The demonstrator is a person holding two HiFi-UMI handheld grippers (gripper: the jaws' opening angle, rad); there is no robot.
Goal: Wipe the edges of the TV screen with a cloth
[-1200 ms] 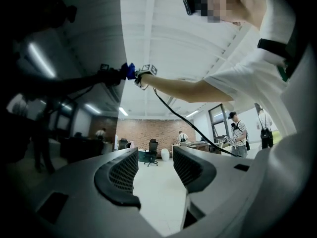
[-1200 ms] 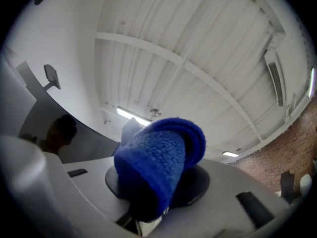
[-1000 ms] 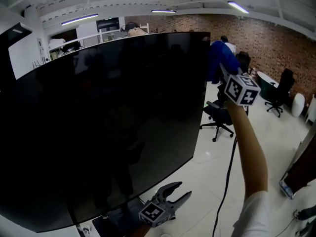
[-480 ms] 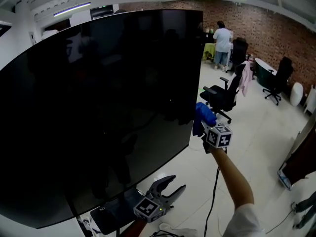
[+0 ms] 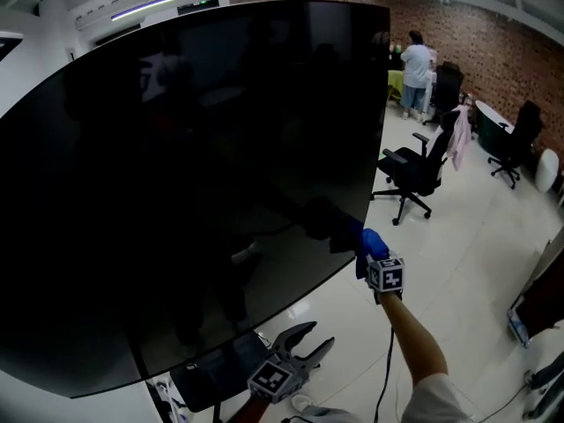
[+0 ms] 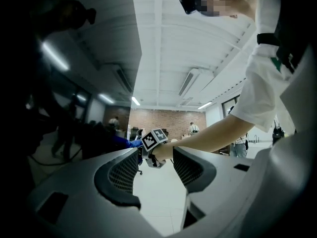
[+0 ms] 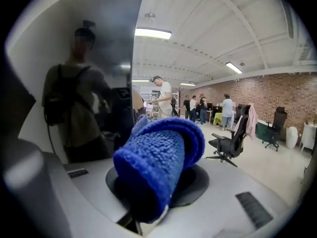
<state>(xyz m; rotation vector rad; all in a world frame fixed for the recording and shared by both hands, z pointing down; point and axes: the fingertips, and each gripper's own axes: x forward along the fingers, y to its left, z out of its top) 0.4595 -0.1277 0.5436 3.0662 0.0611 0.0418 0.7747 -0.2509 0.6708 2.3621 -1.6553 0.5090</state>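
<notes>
A large dark TV screen (image 5: 176,174) fills the left and middle of the head view, and its right edge runs down to a lower corner. My right gripper (image 5: 368,252) is shut on a folded blue cloth (image 5: 370,245), which presses against that edge near the lower right corner. In the right gripper view the blue cloth (image 7: 158,162) bulges from between the jaws, beside the screen edge (image 7: 132,83). My left gripper (image 5: 310,340) hangs open and empty below the screen's bottom edge. Its view looks between its fingers (image 6: 121,175) at the right gripper's marker cube (image 6: 154,139).
A black office chair (image 5: 412,176) stands on the white floor right of the screen. Further chairs and people (image 5: 414,60) are by the brick wall at the back. A cable (image 5: 386,368) trails on the floor under my right arm. The TV's stand base (image 5: 207,377) is beside the left gripper.
My right gripper has slid the blue cloth down the TV's right edge, from the top corner to near the bottom corner. The left gripper has stayed open below the screen.
</notes>
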